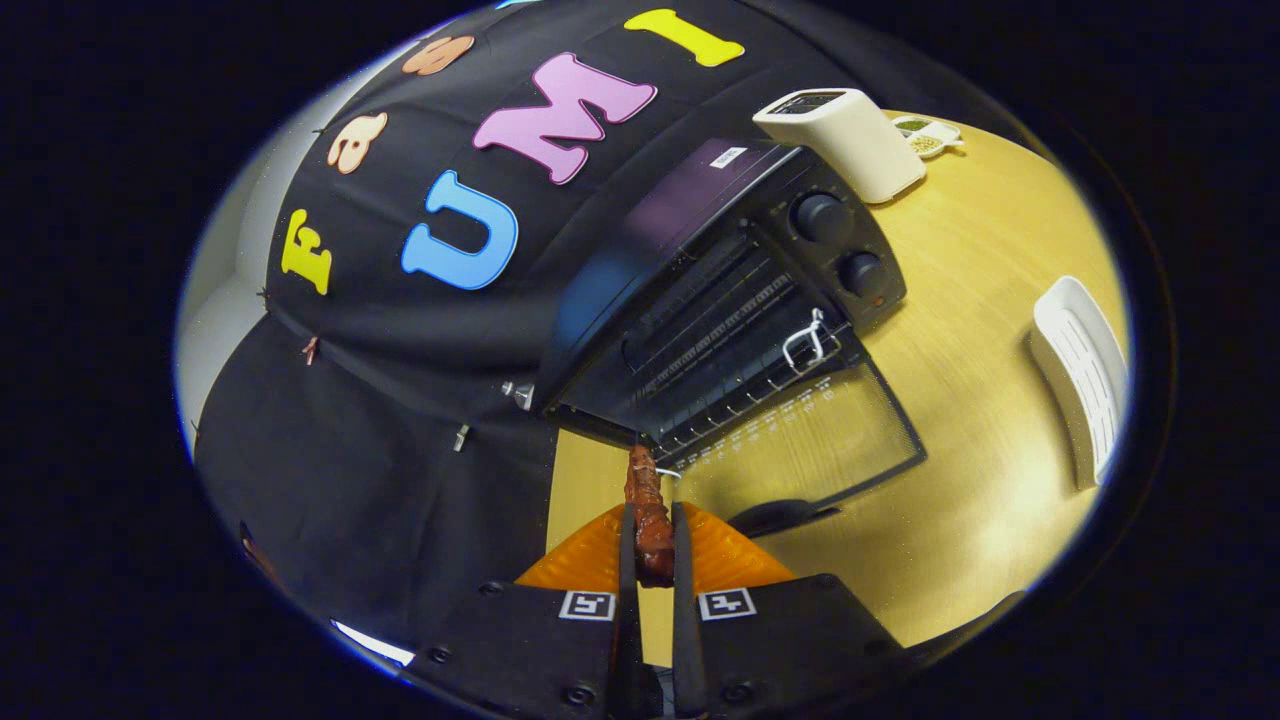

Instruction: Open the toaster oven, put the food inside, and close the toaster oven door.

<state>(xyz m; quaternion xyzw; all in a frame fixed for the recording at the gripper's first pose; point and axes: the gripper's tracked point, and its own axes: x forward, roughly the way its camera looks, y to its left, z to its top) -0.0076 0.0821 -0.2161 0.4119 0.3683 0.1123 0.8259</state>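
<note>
The gripper [652,545] was held tilted above the wooden table [980,400], its view rolled so that the tabletop slanted away to the right and the booth's black cloth wall [400,380] filled the left. Its two fingers [628,550] stood close together, clenched on a piece of food [648,515], a long, narrow, reddish-brown strip with a glossy, lumpy surface, like a glazed cut of meat. The strip ran lengthwise between the fingers and poked out beyond their tips, its far end pointing at the near corner of the toaster oven [720,270]. The oven, black and boxy, sat just ahead of the fingers against the cloth wall, with its glass door [810,430] folded down flat over the table, the door's dark handle [775,517] lying nearest the gripper to the right of the food. Inside the open cavity a wire rack [720,350] showed, and a small metal handle [808,345] rested at its right front edge. Two round knobs [822,218] were set on the oven's right-hand panel. Beyond the oven, at the far side of the table, stood a white slot toaster [845,140], with a small white item [930,135] just beside it, too small to make out. A white ribbed tray [1080,375] lay well apart, on the right of the table.
</note>
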